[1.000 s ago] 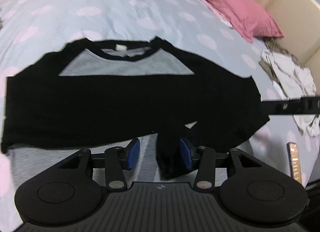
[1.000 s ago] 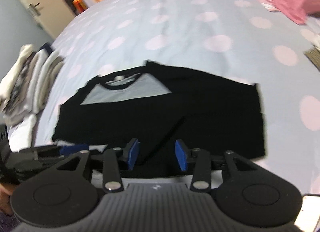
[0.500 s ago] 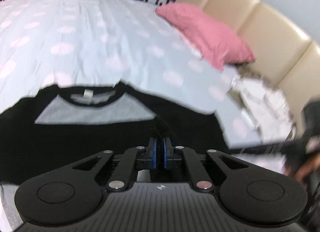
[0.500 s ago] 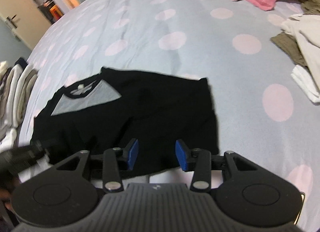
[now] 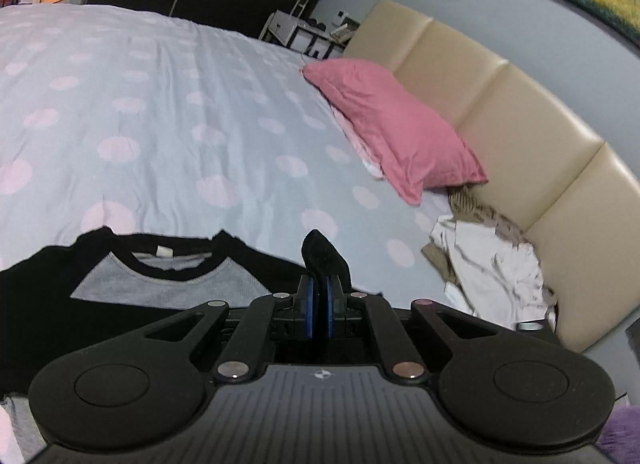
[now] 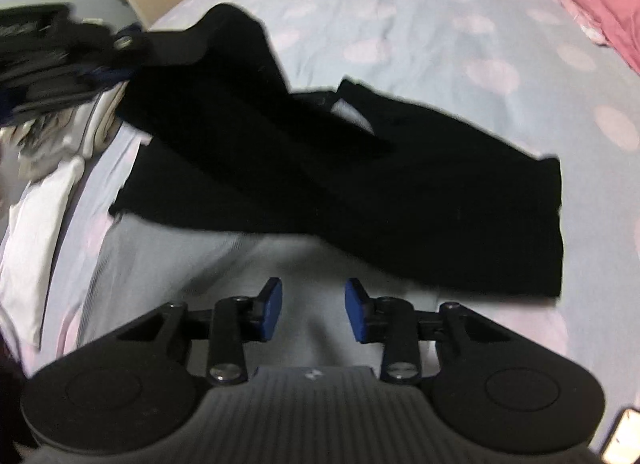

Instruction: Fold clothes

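1. We see the black long-sleeved top with a grey chest panel (image 6: 400,200) lying across the pale blue, pink-dotted bedspread (image 5: 168,112), its long axis running from the left of the right-wrist frame to the right edge, straight ahead of and above the right gripper's blue pads.
2. One black sleeve rises toward the upper left of that frame, where the left gripper (image 6: 76,52), blurred, carries it; we judge the left hand the nearer to the coming fold.
3. In the left-wrist view, the left gripper (image 5: 318,306) has its jaws pinched nearly together on a tuft of black sleeve fabric (image 5: 322,254) standing above the pads.
4. The right gripper (image 6: 314,314) has just been narrowing its jaws; they stand partly apart with nothing between them, over grey cloth (image 6: 256,264) short of the top's near hem.
5. A pink pillow (image 5: 392,132) and a heap of pale unfolded laundry (image 5: 488,260) lie at right, well apart from the top.
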Available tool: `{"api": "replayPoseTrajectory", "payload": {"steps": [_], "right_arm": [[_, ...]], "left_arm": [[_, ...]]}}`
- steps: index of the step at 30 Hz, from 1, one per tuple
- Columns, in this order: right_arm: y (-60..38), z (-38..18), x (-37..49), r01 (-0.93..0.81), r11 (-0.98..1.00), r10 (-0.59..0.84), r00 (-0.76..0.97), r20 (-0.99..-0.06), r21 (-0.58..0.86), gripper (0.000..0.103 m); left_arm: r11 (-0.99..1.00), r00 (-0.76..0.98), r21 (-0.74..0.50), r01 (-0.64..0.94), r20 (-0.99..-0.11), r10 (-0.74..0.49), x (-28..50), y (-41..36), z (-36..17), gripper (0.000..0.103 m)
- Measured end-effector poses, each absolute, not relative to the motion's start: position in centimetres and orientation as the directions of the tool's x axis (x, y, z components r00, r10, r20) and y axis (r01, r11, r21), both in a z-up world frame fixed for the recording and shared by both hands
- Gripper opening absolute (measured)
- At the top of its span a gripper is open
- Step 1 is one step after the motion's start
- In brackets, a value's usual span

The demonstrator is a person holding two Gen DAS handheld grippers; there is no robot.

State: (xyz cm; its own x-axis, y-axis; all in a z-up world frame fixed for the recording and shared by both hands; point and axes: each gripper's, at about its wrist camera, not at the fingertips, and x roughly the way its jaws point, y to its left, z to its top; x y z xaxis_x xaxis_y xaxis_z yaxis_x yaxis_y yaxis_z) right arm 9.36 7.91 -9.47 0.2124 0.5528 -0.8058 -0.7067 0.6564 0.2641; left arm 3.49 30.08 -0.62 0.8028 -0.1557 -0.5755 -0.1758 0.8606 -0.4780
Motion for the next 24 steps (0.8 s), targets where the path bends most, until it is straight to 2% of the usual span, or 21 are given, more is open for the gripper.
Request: {"api": "replayPoseTrajectory", "payload": {"steps": [7, 16, 24], "right_arm": [[8.9, -10.5, 12.8, -0.631, 0.757, 0.481, 0.358, -0.800, 0.173, 0.038], [6.5, -11.3, 16.0, -0.496, 0.854, 0.388, 0.405, -0.828, 0.157, 0.038], [7.3, -11.4, 15.5, -0.528, 0.830, 0.413, 0.366, -0.834, 0.180, 0.038]], "left_arm": [[0.833, 0.863, -0.509, -0.218, -0.499, -0.079, 1.3, 34.3, 2.3, 0.004], [0.767, 0.796, -0.470, -0.436, -0.599, 0.086, -2.6, 41.2, -0.5, 0.004], [0.743, 0.669, -0.346, -0.573, -0.720, 0.181, -4.9, 44.7, -5.4, 0.004]]}}
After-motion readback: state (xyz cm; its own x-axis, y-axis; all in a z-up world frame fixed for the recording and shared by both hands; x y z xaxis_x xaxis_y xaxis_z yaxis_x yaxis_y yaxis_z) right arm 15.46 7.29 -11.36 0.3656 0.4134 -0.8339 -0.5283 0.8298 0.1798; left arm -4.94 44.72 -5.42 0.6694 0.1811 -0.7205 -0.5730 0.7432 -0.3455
